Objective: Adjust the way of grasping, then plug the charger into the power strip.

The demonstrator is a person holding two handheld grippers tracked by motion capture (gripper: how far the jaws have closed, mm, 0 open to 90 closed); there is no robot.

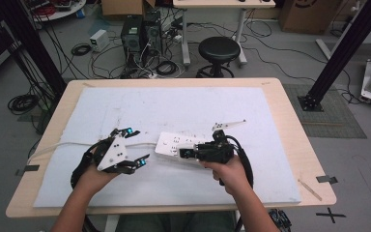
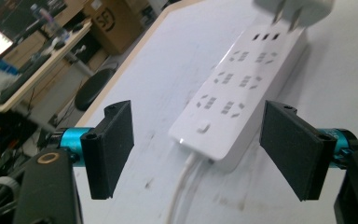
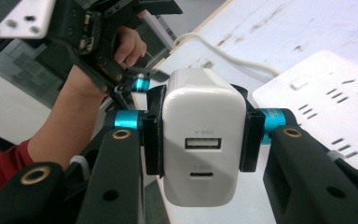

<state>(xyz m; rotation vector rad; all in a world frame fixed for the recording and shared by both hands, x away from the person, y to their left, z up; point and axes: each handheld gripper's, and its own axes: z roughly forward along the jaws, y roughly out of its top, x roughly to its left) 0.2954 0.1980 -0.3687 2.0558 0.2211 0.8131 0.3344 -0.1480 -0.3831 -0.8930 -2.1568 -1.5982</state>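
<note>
A white power strip [image 1: 170, 143] lies mid-mat, its white cable [image 1: 67, 145] running off to the left. In the left gripper view the strip [image 2: 235, 91] sits just beyond my left gripper [image 2: 200, 149], whose jaws stand wide open on either side of the strip's switch end and cable [image 2: 182, 184]. My right gripper [image 3: 200, 128] is shut on a white USB charger [image 3: 200, 140], ports facing the camera. The charger's prongs [image 2: 286, 18] hover above the strip's far end. In the high view the left gripper [image 1: 136, 146] and right gripper [image 1: 186, 153] flank the strip.
A white mat [image 1: 125, 106] covers most of the wooden table [image 1: 290, 121]. A small white bracket [image 1: 228, 125] lies behind the right gripper. Beyond the table stand a black stool [image 1: 219, 50], computer towers [image 1: 137, 33], tangled floor cables and black frame posts [image 1: 340, 48].
</note>
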